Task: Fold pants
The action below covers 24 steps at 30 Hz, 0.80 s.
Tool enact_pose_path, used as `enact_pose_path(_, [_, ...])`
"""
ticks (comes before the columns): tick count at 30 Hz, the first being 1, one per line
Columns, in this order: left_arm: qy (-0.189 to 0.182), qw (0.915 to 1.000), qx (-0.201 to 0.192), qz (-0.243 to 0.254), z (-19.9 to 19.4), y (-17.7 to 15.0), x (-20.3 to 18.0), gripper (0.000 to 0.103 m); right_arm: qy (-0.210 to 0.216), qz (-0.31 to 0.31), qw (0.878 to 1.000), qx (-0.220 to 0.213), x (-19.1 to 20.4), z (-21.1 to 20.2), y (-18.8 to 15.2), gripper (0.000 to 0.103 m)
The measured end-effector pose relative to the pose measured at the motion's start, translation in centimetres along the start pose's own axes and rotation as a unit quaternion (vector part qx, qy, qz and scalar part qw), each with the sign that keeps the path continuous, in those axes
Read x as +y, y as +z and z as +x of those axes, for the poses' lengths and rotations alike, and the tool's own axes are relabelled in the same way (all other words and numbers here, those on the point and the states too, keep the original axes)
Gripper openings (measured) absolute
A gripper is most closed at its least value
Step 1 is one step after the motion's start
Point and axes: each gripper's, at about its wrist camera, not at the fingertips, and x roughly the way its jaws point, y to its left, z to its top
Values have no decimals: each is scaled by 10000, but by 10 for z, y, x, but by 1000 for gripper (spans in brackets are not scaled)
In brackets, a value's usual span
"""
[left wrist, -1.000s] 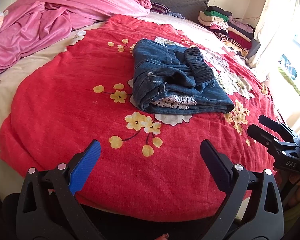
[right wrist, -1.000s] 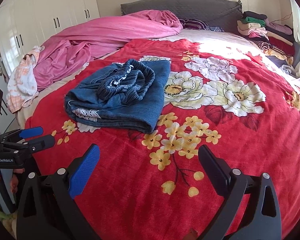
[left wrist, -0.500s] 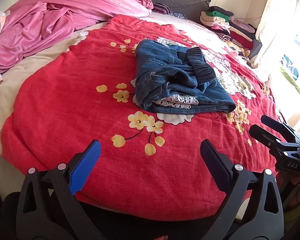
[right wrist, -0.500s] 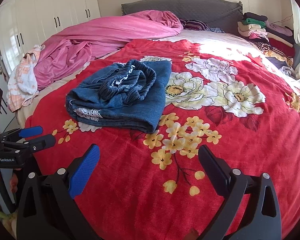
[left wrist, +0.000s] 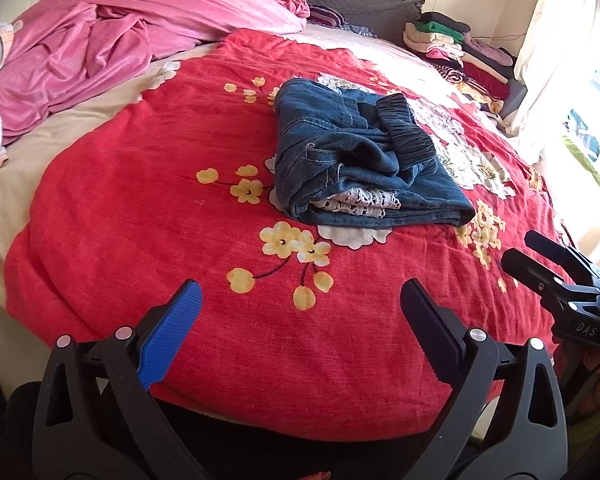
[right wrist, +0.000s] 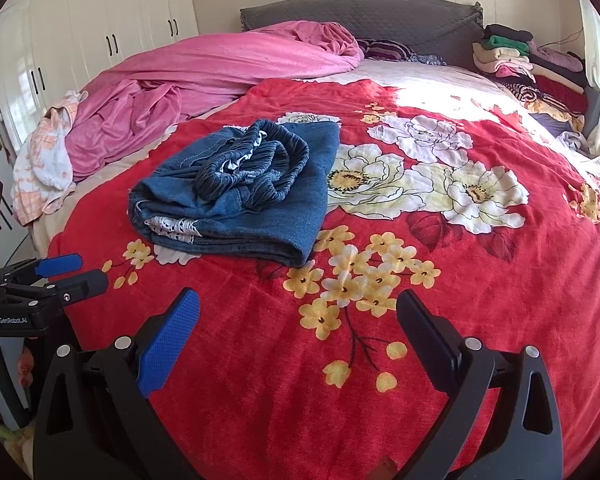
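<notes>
Since a second earlier, we had eased both cameras slightly nearer the bed, so the folded pants (left wrist: 360, 168) sat lower in frame. Nearest us, our left gripper (left wrist: 300, 304) and right gripper (right wrist: 298, 312) gaped wide, holding nothing. Beyond lay the red floral blanket (right wrist: 460, 280), the pants at centre, then the pink quilt (right wrist: 220, 68) upper left.

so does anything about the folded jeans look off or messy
Mostly tidy: the jeans lie folded on the red blanket. The elastic waistband sits bunched and rumpled on top rather than flat, and white lace trim pokes out at the near edge.
</notes>
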Motion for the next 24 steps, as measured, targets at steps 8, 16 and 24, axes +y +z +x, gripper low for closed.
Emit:
enact_pose_path(8, [17,10000,18,-15,0,0,2,93,-23,-2,10000,-11,-1,1,0,98])
enact_pose_path(16, [43,10000,29,-19,-1,-2,2,93,-40,3,10000,-1,-1,1,0,98])
enact_pose_path(24, [44,10000,43,14,-2,-3,2,93,-72,6,10000,7,-1,2,0,98])
